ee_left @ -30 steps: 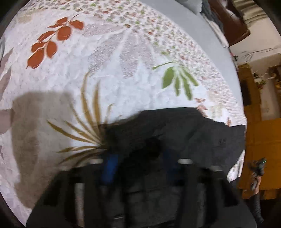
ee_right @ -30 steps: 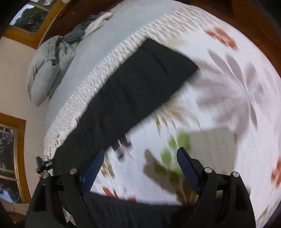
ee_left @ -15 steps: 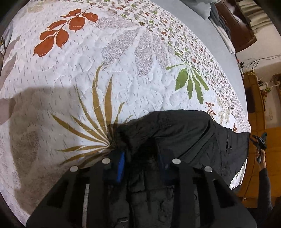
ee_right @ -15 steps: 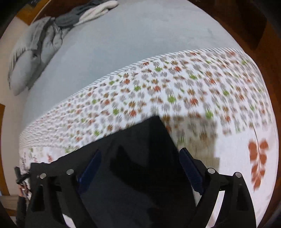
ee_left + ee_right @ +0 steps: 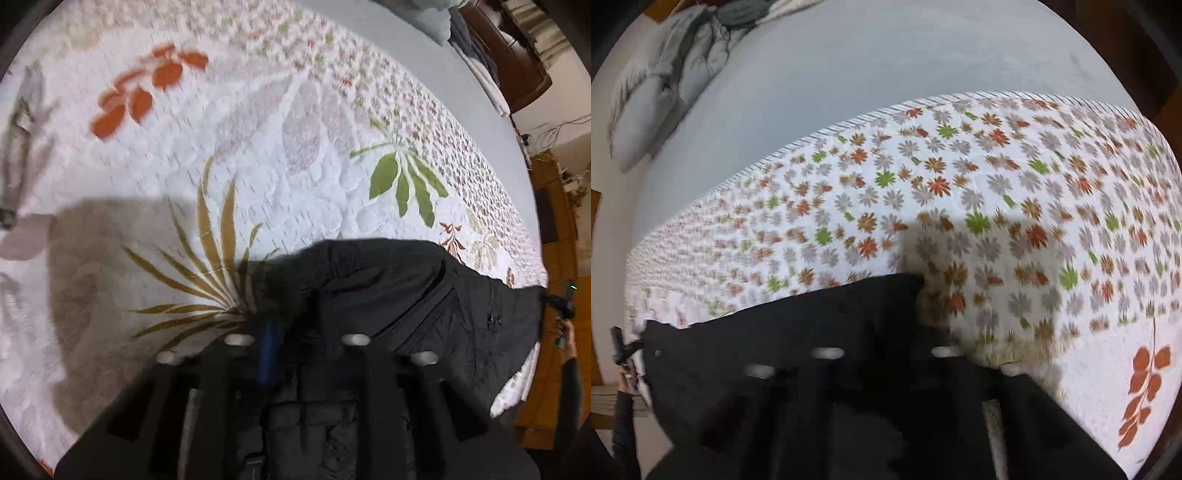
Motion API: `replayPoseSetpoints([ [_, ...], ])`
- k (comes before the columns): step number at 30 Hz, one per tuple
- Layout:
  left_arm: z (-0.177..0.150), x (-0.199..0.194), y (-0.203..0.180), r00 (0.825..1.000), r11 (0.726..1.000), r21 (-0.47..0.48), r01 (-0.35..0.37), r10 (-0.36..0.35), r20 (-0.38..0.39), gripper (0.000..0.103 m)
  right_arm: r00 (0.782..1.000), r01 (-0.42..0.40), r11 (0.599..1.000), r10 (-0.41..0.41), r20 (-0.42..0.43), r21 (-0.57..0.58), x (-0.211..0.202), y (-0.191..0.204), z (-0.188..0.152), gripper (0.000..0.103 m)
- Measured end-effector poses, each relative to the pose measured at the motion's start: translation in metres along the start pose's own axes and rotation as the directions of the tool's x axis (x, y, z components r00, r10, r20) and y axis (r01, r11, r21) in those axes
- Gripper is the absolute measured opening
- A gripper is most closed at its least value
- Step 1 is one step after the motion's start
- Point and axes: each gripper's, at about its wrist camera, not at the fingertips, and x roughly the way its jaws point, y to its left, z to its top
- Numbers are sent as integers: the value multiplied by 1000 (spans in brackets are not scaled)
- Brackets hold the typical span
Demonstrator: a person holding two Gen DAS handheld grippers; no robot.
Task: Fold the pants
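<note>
Quilt [image 5: 258, 177] printed with large leaves and small flowers covered the bed, and past its striped edge a grey sheet [image 5: 886, 66] ran up to the pillows [image 5: 653, 103]. Black pants [image 5: 424, 302] lay bunched on the quilt close under both cameras, a zipped pocket showing toward the bed's edge. The left gripper [image 5: 295, 332] was clamped on a fold of the cloth, one blue finger [image 5: 267, 343] showing, while the right gripper [image 5: 882, 354] was blurred dark against the pants, its grip impossible to judge.
</note>
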Motion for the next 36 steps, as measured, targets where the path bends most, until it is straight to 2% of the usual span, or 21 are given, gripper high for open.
replayPoseSetpoints([
  [6,-4,-48,-20,996,1000,16,-18,16,93,11,995,-4,1000,5,98,-12,-57,8,-36,7],
  [12,-21,-104,-49,983,999,50,7,-16,181,11,982,1,1000,2,190,-16,-130,13,-72,7],
  [19,-63,-168,-67,962,993,107,47,-74,265,11,962,17,1000,-16,274,-4,-197,7,-167,6],
  [27,-125,-208,-56,951,991,123,60,-95,295,11,934,-25,998,5,357,51,-224,-3,-292,6],
  [30,-151,-217,-47,953,991,128,41,-77,293,11,926,-35,996,3,378,79,-229,-6,-339,6],
  [36,-204,-217,-19,962,994,110,15,-45,270,12,909,-67,987,2,417,143,-228,-9,-404,6],
])
